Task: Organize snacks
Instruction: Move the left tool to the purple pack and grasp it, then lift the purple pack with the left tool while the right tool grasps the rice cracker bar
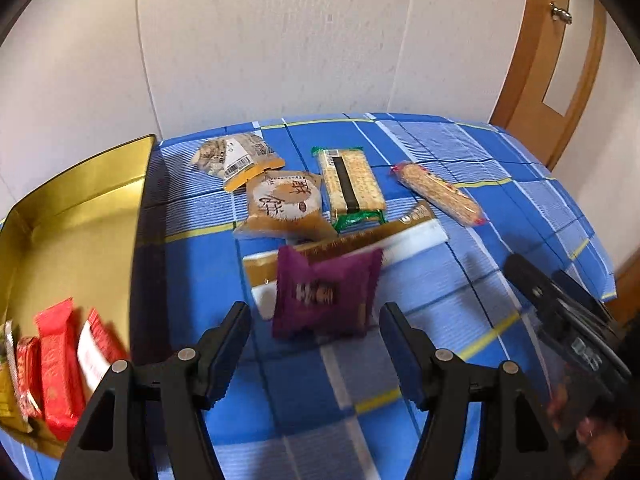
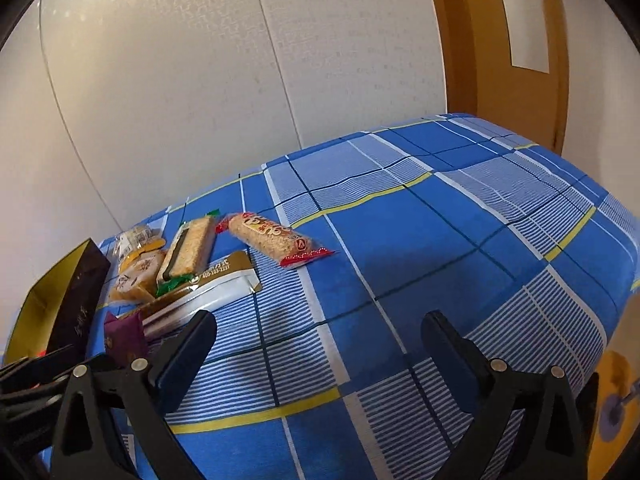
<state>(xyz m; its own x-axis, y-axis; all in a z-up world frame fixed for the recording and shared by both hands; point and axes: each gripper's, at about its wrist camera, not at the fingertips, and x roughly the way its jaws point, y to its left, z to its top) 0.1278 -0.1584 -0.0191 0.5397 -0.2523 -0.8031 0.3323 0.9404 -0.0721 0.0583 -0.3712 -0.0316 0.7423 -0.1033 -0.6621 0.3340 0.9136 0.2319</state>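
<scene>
Left gripper (image 1: 315,326): fingers spread wide, holding nothing, poised over the tabletop (image 1: 440,320) with the purple packet between and just beyond their tips.
Right gripper (image 2: 320,334): fingers wide apart, empty, above bare checked cloth, well to the right of the snacks.
Purple packet (image 1: 326,294): small square sachet, crimped edges, dark label in the middle; blurred; it overlaps the near edge of the gold pouch.
Gold pouch (image 1: 360,240): long flat gold-and-white pack, lying slantwise behind the purple packet.
Round cake (image 1: 285,204): tan wrapper with a white disc and brush lettering, just beyond the pouch.
Green-end crackers (image 1: 352,184): clear sleeve, pale crackers, a dark stripe down its length, beside the cake.
Red-end bar (image 1: 440,194): clear sleeve of grainy beige bar, to the right, apart from the rest.
Seed bag (image 1: 236,156): clear bag with a barcode label and yellow edge, farthest back.
Tin (image 1: 80,208): gold inside, dark outside, at the left; red wrapped snacks (image 1: 60,364) stand packed in its near end.
</scene>
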